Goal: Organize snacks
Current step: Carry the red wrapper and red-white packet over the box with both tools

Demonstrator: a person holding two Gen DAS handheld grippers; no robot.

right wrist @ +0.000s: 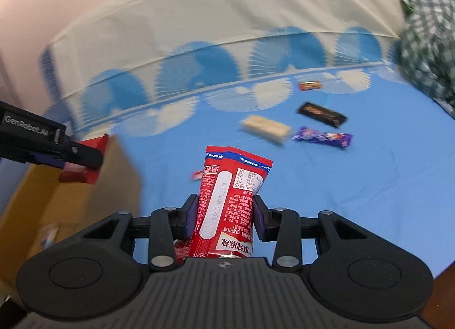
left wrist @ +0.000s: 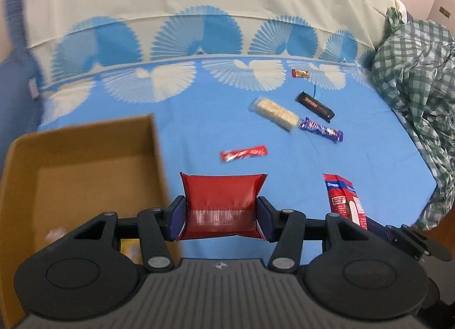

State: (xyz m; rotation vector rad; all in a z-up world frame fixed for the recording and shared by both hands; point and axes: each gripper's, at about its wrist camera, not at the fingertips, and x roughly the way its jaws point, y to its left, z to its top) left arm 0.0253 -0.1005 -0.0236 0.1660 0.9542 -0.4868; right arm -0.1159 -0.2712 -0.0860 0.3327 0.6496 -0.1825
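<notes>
Left gripper (left wrist: 221,212): jaws pinching a dark red foil snack pouch (left wrist: 221,201) by its two side edges, held above the blue bedsheet (left wrist: 199,135) just beside the right wall of the cardboard box (left wrist: 85,158). Right gripper (right wrist: 224,215): jaws clamped on a red printed snack packet (right wrist: 230,201), upright between the pads, back label facing the camera. Cardboard box: open-topped, at the left of the bed; a yellow item shows low inside it, too hidden to name. Loose on the bedsheet, well apart from both grippers: a small red stick packet (left wrist: 244,153); a clear-wrapped pale wafer bar (left wrist: 275,113), its end touching or just beside a purple candy bar (left wrist: 321,129); a black bar (left wrist: 315,106) behind those; a small red-and-gold candy (left wrist: 301,73) farthest back. Green checked cloth (left wrist: 412,87): bunched at the right edge of the bed.
</notes>
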